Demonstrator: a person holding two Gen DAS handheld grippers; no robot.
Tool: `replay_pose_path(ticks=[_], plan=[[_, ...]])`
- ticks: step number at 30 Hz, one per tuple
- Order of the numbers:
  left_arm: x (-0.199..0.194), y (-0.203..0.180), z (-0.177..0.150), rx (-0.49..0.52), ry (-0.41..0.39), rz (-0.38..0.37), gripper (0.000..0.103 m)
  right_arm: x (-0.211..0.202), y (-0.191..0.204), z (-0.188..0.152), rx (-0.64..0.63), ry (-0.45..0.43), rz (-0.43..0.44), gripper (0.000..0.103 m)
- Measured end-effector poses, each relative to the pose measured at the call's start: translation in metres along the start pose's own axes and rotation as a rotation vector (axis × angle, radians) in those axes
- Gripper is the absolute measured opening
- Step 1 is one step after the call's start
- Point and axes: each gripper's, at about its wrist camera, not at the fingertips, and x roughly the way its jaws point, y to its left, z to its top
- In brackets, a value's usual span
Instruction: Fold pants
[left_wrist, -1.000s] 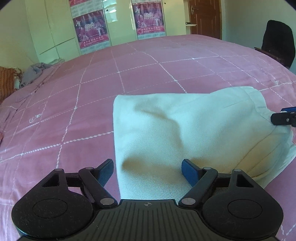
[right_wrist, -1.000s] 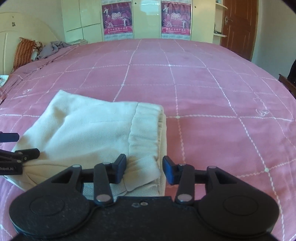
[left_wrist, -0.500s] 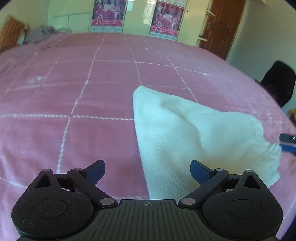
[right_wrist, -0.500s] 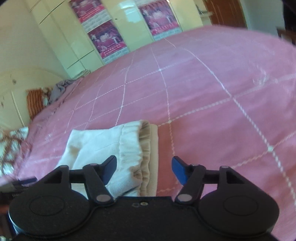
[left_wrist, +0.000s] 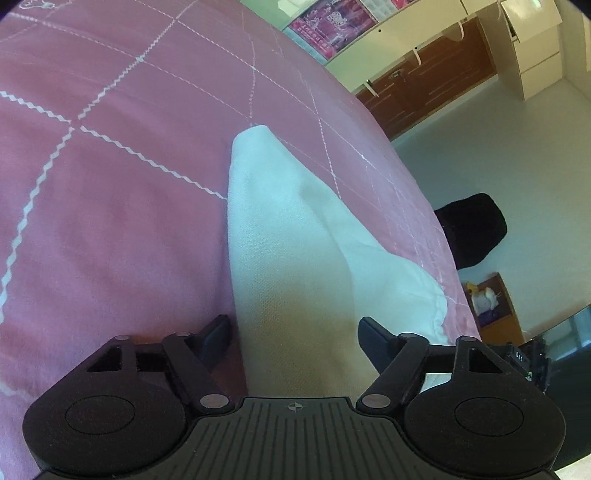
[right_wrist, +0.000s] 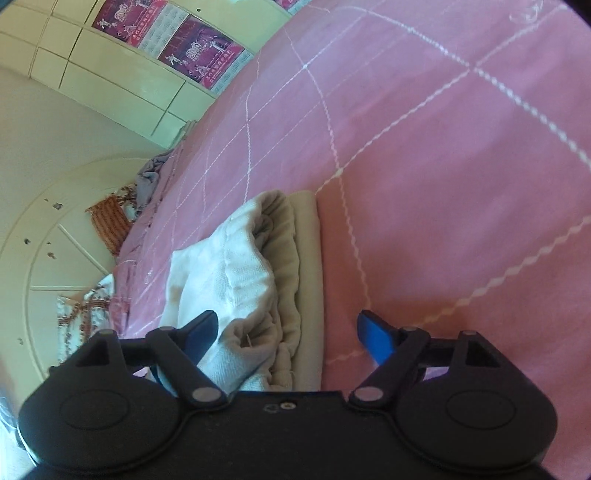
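Both grippers – left (left_wrist: 293, 334), right (right_wrist: 286, 332) – fingers apart over folded pants (left_wrist: 288, 258).

On the purple posters (right_wrist: 192, 48) on the cupboard doors I can make out "2000"; the rest is too small. A black device (left_wrist: 524, 360) at my right shows "DAS".

Cream pants (left_wrist: 295, 266) of coarse woven matt cloth between the spread jaws, pink bedspread (left_wrist: 110, 221) of soft matt fabric beyond them, gripper bodies matt black plastic
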Motion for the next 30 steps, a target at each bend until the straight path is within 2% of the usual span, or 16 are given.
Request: replay_pose_path(ticks=[3, 8, 9, 10, 12, 13, 14, 15, 18, 20, 22, 23, 26, 27, 29, 30], plan=[[0.011, -0.003, 0.007, 0.017, 0.018, -0.017, 0.071, 0.006, 0.002, 0.004, -0.017, 0.024, 0.028, 0.084], [0.018, -0.007, 0.008, 0.024, 0.008, -0.022, 0.071, 0.007, 0.004, 0.007, -0.029, 0.019, 0.024, 0.08], [0.016, -0.01, 0.008, 0.037, 0.007, -0.003, 0.071, 0.006, 0.006, 0.007, -0.035, 0.01, 0.009, 0.079], [0.012, -0.011, 0.008, 0.044, -0.002, 0.016, 0.071, 0.002, 0.011, 0.007, -0.066, -0.027, -0.044, 0.068], [-0.002, -0.021, 0.005, 0.085, -0.016, 0.101, 0.071, -0.019, 0.028, 0.004, -0.165, -0.142, -0.156, 0.066], [-0.012, -0.032, 0.001, 0.149, -0.035, 0.144, 0.071, -0.028, 0.035, 0.002, -0.196, -0.161, -0.162, 0.065], [-0.019, -0.041, -0.004, 0.21, -0.04, 0.185, 0.071, -0.035, 0.044, -0.002, -0.236, -0.175, -0.155, 0.059], [-0.02, -0.048, -0.009, 0.26, -0.022, 0.242, 0.071, -0.039, 0.056, -0.009, -0.3, -0.183, -0.161, 0.056], [-0.011, -0.056, -0.022, 0.325, 0.001, 0.329, 0.071, -0.027, 0.083, -0.036, -0.486, -0.152, -0.217, 0.052], [-0.011, -0.066, -0.025, 0.391, 0.011, 0.38, 0.071, -0.002, 0.081, -0.047, -0.52, -0.055, -0.281, 0.049], [-0.019, -0.078, -0.022, 0.447, 0.014, 0.404, 0.071, 0.001, 0.083, -0.051, -0.517, -0.047, -0.312, 0.051], [-0.027, -0.081, -0.019, 0.47, -0.013, 0.409, 0.071, -0.005, 0.088, -0.05, -0.529, -0.06, -0.316, 0.049], [-0.039, -0.089, -0.003, 0.499, -0.104, 0.424, 0.071, -0.023, 0.11, -0.039, -0.579, -0.19, -0.324, 0.047], [-0.033, -0.093, 0.003, 0.502, -0.117, 0.427, 0.071, -0.022, 0.115, -0.032, -0.585, -0.207, -0.315, 0.045], [-0.016, -0.101, 0.016, 0.506, -0.126, 0.415, 0.071, -0.007, 0.129, -0.02, -0.625, -0.22, -0.315, 0.032], [-0.004, -0.105, 0.021, 0.498, -0.119, 0.396, 0.071, 0.005, 0.136, -0.017, -0.659, -0.212, -0.321, 0.03]])
